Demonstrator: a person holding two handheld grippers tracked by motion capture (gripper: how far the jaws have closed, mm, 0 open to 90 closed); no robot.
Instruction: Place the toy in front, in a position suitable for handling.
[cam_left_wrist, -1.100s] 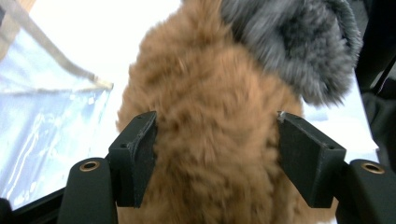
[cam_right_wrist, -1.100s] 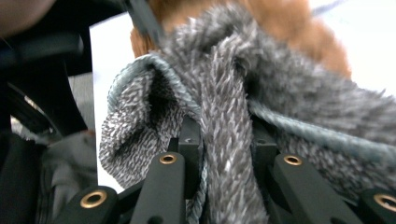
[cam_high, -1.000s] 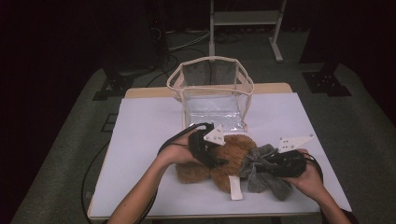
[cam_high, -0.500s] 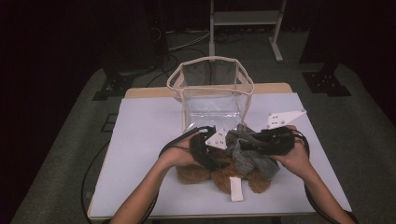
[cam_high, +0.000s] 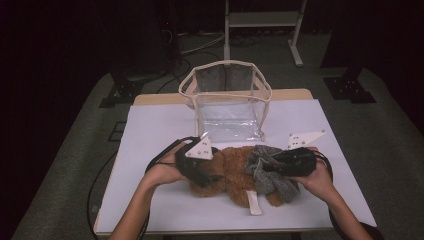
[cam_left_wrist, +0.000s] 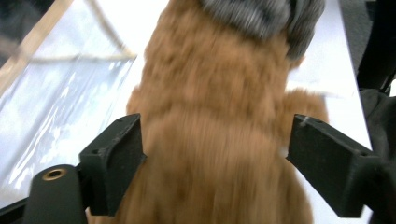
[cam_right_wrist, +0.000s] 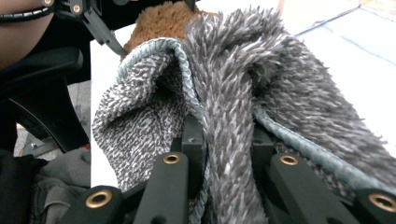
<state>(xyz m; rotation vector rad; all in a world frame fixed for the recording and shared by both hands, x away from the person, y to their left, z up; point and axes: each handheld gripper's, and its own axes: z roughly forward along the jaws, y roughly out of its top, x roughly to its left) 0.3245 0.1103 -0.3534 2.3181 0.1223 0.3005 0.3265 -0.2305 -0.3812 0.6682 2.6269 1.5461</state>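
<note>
A brown fluffy cloth (cam_high: 232, 170) lies on the white table (cam_high: 160, 135) at the front centre, with a white tag (cam_high: 254, 202) sticking out toward me. My left gripper (cam_high: 209, 176) is at its left end; in the left gripper view (cam_left_wrist: 215, 140) the jaws stand wide open on either side of the brown fur (cam_left_wrist: 219, 93). A grey fuzzy cloth (cam_high: 267, 172) drapes over the brown cloth's right part. My right gripper (cam_high: 274, 165) is shut on a fold of this grey cloth (cam_right_wrist: 233, 70), pinched between the jaws (cam_right_wrist: 226, 140).
A clear plastic bag (cam_high: 227, 102) with beige trim stands open-topped just behind the cloths at the table's middle. Black cables trail from both grippers over the table. A metal stand (cam_high: 262, 20) sits on the floor beyond the table.
My right gripper has carried the grey cloth from the table's right side leftward onto the brown cloth, lifting then lowering slightly. The left gripper has stayed at the brown cloth's left end.
</note>
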